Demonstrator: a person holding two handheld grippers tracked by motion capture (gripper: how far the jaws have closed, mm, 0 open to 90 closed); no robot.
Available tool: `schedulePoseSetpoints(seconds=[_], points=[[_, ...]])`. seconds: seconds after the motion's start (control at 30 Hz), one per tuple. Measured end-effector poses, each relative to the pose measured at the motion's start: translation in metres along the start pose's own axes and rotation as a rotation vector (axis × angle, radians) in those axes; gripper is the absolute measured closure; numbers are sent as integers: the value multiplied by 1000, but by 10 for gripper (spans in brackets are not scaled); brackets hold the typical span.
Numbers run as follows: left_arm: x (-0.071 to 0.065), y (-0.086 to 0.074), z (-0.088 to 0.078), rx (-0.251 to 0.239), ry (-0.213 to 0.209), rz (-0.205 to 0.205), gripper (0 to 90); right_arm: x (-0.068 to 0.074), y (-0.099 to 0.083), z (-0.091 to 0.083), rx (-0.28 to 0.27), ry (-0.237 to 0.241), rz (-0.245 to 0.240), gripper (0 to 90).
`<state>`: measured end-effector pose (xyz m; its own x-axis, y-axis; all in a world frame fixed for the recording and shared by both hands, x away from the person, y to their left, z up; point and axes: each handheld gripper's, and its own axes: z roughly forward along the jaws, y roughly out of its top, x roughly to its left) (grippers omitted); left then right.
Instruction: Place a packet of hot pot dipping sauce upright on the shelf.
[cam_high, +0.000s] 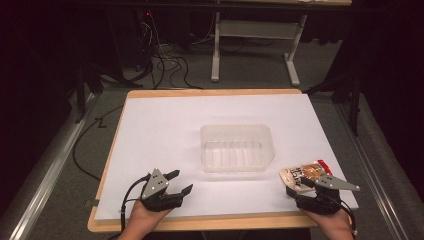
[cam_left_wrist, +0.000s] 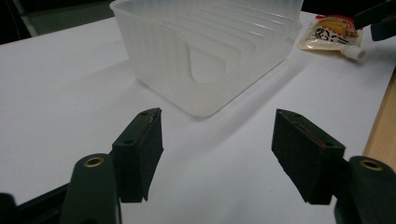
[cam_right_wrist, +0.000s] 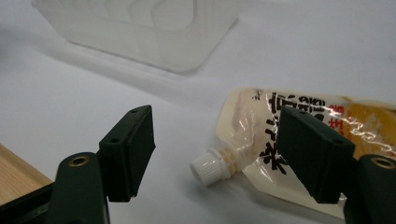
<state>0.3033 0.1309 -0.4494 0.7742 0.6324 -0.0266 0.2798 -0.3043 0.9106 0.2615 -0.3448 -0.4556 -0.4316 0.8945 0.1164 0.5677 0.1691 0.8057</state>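
Pouch (cam_right_wrist: 299, 135) near clear tub (cam_high: 237, 147)

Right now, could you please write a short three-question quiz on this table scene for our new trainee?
1. True or false: the pouch lies inside the clear tub.
2. Which gripper has the pouch's white cap between its jaws? A) left gripper B) right gripper
3. Fill in: the tub holds ____.

Key
1. False; it lies on the white sheet, beside the tub.
2. B; its jaws stand open, not touching the cap.
3. Nothing.
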Motion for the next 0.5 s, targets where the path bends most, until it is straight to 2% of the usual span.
schedulePoseSetpoints(seconds=[0.5], points=[[1,-3,-2,11,3,-3,344,-2,-9,22,97,3,-23,316]])
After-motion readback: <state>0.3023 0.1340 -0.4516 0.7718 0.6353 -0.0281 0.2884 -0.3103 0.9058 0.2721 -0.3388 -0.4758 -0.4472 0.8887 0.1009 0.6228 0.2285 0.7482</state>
